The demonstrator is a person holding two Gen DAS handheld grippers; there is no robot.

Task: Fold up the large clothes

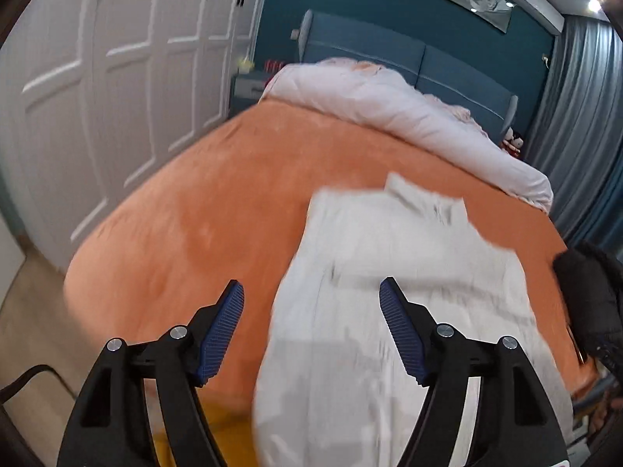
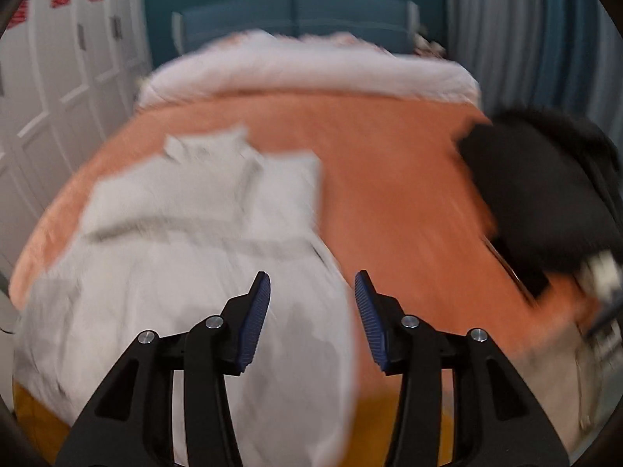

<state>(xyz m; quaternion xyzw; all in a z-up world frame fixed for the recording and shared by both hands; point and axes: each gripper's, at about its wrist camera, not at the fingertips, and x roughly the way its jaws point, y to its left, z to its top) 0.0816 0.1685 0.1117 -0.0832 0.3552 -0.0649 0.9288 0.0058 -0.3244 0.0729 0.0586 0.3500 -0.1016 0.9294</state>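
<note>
Large white collared cloth garment (image 1: pixel 389 292) spread flat on orange fleece bed cover (image 1: pixel 214 202), collar twd far end, hem hanging over near edge. Left gripper (image 1: pixel 311 292) held above garment's left side, blue ribbed pads well apart, nothing btwn. Right gripper (image 2: pixel 311 284) above garment's right edge, pads parted but narrower gap, also holding nothing. Black bundled fabric (image 2: pixel 545 194) at bed's right edge. Pale rolled duvet (image 1: pixel 389 105) by blue padded headboard (image 1: pixel 370 46). Both views motion-blurred.
</note>
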